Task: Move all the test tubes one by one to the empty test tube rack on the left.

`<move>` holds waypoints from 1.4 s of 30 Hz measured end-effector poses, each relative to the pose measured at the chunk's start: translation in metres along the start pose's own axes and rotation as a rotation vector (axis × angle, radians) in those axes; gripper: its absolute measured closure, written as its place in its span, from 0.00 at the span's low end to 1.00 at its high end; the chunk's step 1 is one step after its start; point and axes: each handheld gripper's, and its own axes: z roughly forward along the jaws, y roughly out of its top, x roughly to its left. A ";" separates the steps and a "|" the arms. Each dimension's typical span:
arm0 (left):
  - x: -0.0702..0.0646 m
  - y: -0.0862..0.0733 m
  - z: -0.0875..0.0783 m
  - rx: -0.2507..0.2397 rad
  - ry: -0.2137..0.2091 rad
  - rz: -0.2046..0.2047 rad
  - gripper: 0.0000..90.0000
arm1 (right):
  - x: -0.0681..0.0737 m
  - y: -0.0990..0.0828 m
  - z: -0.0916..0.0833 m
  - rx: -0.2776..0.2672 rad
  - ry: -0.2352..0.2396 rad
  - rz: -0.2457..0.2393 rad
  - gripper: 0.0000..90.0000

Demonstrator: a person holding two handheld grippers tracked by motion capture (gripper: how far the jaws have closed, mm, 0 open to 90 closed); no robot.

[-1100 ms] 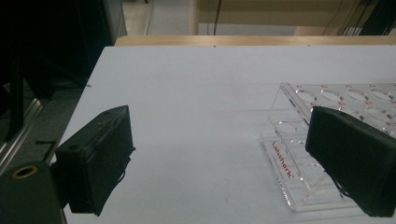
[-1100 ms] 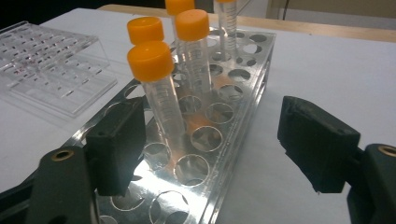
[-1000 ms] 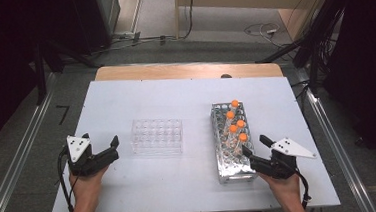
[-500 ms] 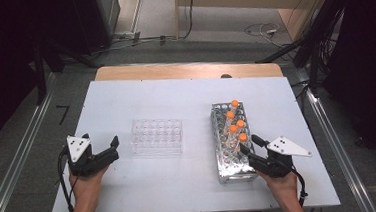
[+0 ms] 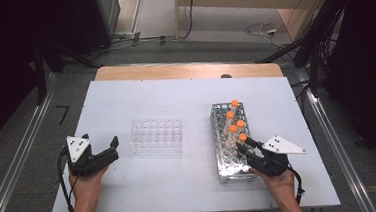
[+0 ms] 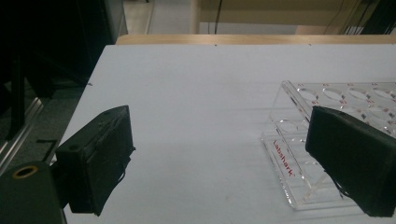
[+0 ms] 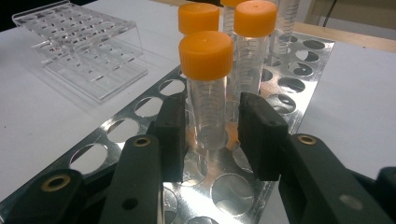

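Basically the right gripper (image 7: 210,126) had just been closing round the nearest orange-capped tube (image 7: 208,88), upright in the metal rack (image 7: 299,70), pads not yet touching, so it needed to stay centred & square, then lift straight up; left gripper (image 6: 224,154) sat spread beside the clear acrylic rack (image 6: 299,135).

Orange caps (image 7: 206,54) top the clear tubes in the shiny silver metal rack (image 5: 223,153); left of that rack, the transparent rack (image 5: 156,136) (red lettering) rests on white table (image 5: 175,94).
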 end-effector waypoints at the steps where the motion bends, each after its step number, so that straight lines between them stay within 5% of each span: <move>1: 0.000 0.000 0.000 0.000 0.000 0.000 0.09 | -0.001 0.000 0.001 -0.001 0.002 0.002 0.68; 20: 0.000 0.000 0.000 0.000 -0.001 -0.002 0.09 | 0.002 -0.001 0.007 -0.002 -0.013 -0.007 0.79; 42: -0.004 0.001 -0.001 -0.002 -0.019 0.009 0.09 | 0.005 0.021 -0.011 -0.062 -0.051 0.005 0.79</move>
